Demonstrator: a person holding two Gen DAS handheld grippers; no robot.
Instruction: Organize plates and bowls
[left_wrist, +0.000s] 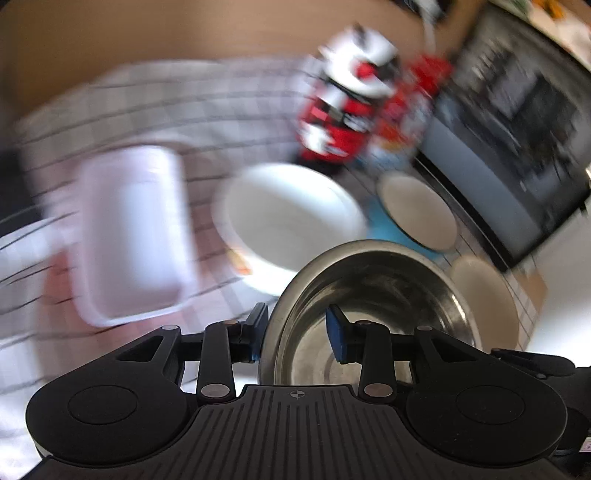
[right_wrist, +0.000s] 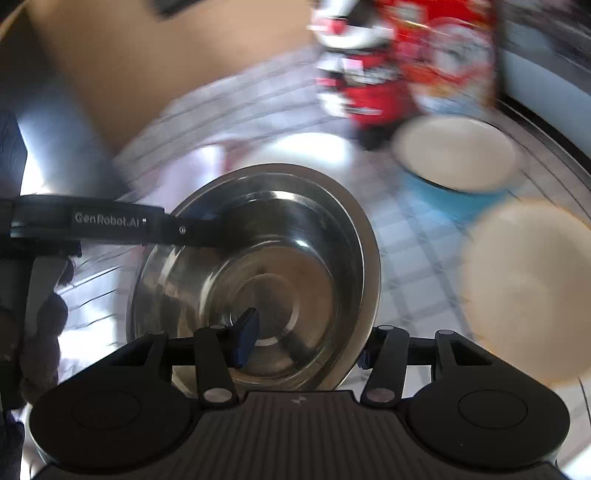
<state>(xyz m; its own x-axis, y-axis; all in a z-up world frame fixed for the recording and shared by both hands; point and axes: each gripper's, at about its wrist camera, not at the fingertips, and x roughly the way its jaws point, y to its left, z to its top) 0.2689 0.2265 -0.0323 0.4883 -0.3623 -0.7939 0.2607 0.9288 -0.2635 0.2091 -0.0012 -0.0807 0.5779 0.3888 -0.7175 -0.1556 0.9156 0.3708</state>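
Steel bowl (right_wrist: 258, 273) is pinched at opposite rims: left gripper (left_wrist: 299, 332) and right gripper (right_wrist: 304, 343) jaws each closed across the wall, one pad inside, for a level two-handed carry (heavy blur) above the checked bench (right_wrist: 413, 243), near the white bowl (left_wrist: 291, 214).

Left gripper (left_wrist: 297, 332): jaws part-spread, straddling near rim of steel bowl (left_wrist: 373, 314), one pad outside wall, other inside; pad contact unclear. Right gripper (right_wrist: 306, 341): jaws likewise straddle opposite rim, one pad inside, other outside. Left gripper's arm visible in right wrist view, reaching across bowl's edge.
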